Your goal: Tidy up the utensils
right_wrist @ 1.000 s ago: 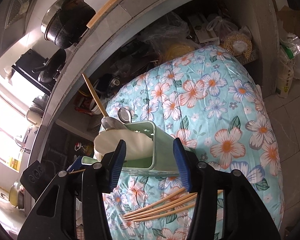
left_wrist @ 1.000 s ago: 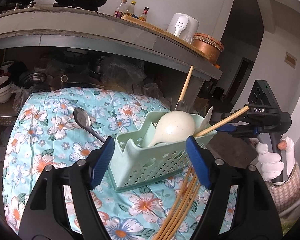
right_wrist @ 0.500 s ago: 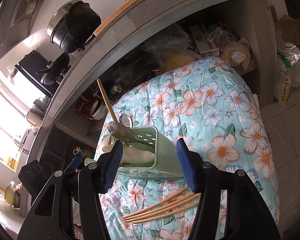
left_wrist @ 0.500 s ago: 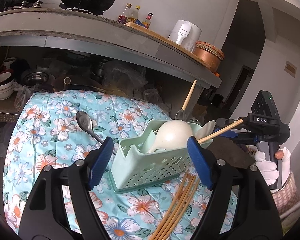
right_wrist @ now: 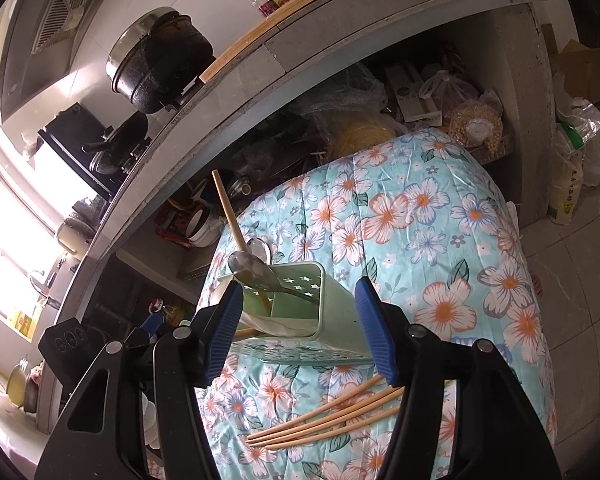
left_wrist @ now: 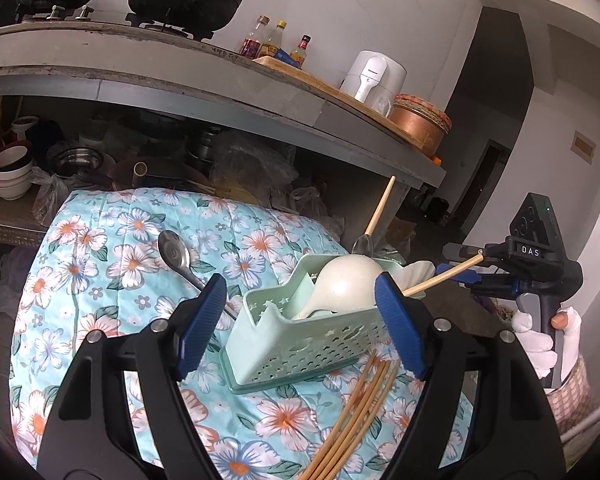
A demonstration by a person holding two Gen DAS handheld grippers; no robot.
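1. Kitchen clutter fills the shelf behind; a floral cloth (left_wrist: 112, 256) covers the tabletop in front of it.
2. On that cloth stands a pale green caddy (left_wrist: 300, 336); it already holds a white ladle (left_wrist: 340, 288), a metal spoon (right_wrist: 248, 266) and a leaning chopstick (right_wrist: 228, 208); these look sorted.
3. Another chopstick (left_wrist: 440, 278) slants out of the caddy's far end toward the right claw (right_wrist: 300, 328); this claw's jaws have just been opening and stand apart with nothing pressed between them; whether the stick has dropped fully in I cannot tell.
4. Left claw (left_wrist: 300, 320) hangs wide open in front of the caddy, holding nothing.
5. Left to do, by my reading: the loose chopsticks (right_wrist: 332, 412) lying beside the caddy, and a steel spoon (left_wrist: 176, 252) on the cloth behind it; roughly half remains.
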